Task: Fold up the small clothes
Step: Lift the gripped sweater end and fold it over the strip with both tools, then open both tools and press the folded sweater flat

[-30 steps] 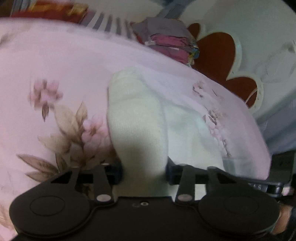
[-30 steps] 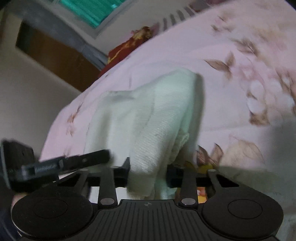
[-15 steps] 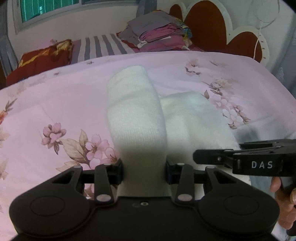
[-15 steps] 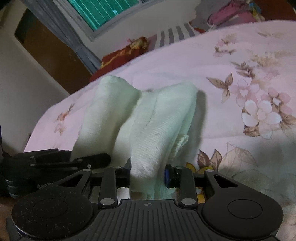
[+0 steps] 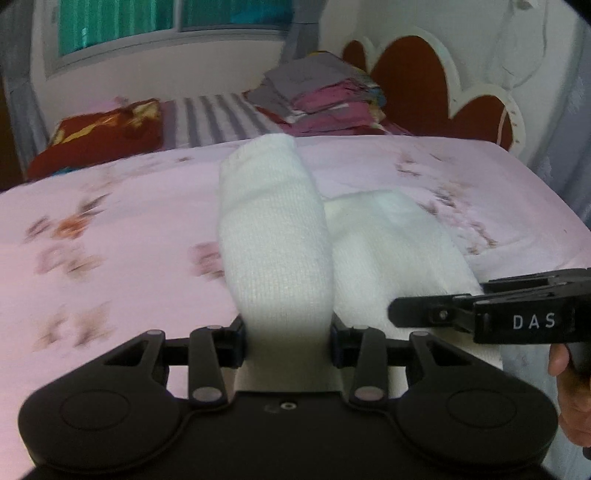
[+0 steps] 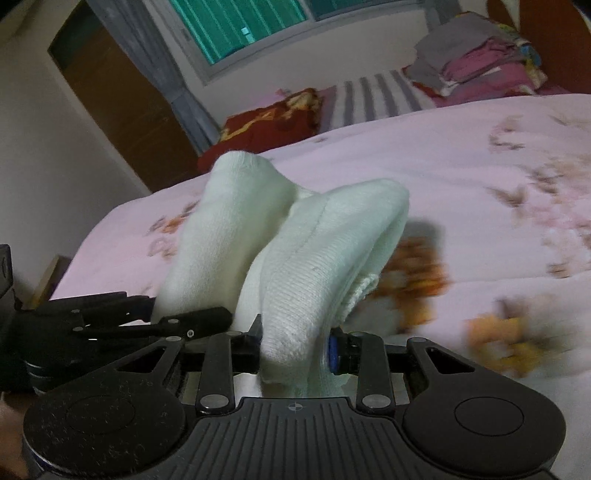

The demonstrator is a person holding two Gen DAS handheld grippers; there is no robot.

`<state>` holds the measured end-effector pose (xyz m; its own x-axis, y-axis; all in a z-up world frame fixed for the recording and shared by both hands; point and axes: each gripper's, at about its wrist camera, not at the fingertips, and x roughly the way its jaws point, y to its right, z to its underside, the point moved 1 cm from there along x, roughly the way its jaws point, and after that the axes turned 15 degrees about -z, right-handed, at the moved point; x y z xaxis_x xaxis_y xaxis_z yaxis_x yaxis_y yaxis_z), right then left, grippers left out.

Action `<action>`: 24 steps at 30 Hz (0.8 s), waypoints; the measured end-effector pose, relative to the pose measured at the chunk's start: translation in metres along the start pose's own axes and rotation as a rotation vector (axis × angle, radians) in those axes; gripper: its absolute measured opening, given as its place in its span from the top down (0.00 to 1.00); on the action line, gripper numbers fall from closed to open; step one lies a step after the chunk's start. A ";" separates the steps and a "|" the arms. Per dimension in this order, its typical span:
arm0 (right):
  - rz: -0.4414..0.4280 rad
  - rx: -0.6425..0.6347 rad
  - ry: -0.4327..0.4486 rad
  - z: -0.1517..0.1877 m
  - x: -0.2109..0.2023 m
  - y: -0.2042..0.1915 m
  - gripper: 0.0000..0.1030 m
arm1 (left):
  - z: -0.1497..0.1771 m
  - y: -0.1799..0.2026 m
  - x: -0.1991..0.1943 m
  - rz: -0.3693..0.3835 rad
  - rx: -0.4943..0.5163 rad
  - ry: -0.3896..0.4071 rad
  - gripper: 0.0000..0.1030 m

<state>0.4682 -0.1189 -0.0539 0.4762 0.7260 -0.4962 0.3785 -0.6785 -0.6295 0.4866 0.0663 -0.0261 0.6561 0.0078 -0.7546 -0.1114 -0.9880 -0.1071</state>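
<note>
A small white knit garment (image 5: 273, 236) hangs in the air over the pink floral bedspread (image 5: 110, 229), held up at two points. My left gripper (image 5: 288, 343) is shut on one bunched fold of it. My right gripper (image 6: 295, 350) is shut on the other fold (image 6: 325, 258), which bulges up between its pads. In the left wrist view the right gripper (image 5: 491, 314) pokes in from the right edge. The left gripper (image 6: 122, 317) shows at the left edge of the right wrist view, beside the first fold (image 6: 221, 236).
A stack of folded purple and grey clothes (image 5: 325, 99) lies at the head of the bed by the red and white headboard (image 5: 424, 77). A red pillow (image 5: 99, 136) and a striped sheet (image 5: 214, 122) sit below the window (image 5: 166, 26). A brown wardrobe (image 6: 122, 103) stands on the left.
Both grippers have risen with the white garment and levelled out, so the window and far wall come into view. The grip on each fold is unchanged.
</note>
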 end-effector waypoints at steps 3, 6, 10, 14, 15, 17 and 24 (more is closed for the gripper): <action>-0.021 -0.012 -0.017 0.008 0.034 -0.039 0.70 | 0.015 -0.057 -0.008 -0.031 -0.015 -0.011 0.62; -0.054 -0.021 -0.035 0.022 0.074 -0.080 0.70 | 0.027 -0.110 -0.014 -0.059 -0.031 -0.025 0.62; -0.099 -0.025 -0.056 0.037 0.128 -0.126 0.70 | 0.038 -0.170 -0.015 -0.052 -0.077 -0.039 0.62; -0.090 -0.038 -0.047 0.040 0.158 -0.147 0.70 | 0.045 -0.189 -0.002 0.015 -0.151 -0.033 0.61; -0.083 -0.031 -0.044 0.040 0.160 -0.144 0.70 | 0.048 -0.190 0.007 0.040 -0.169 -0.044 0.60; -0.031 -0.041 -0.069 0.041 0.173 -0.135 0.70 | 0.058 -0.193 0.032 0.057 -0.189 -0.088 0.40; -0.042 0.120 -0.062 0.053 0.179 -0.080 0.67 | 0.084 -0.236 0.048 0.204 -0.406 -0.078 0.28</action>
<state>0.4811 0.0711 -0.1239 0.4104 0.7614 -0.5019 0.2976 -0.6321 -0.7155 0.4817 0.3127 -0.0915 0.5914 -0.1969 -0.7820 0.0789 -0.9510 0.2991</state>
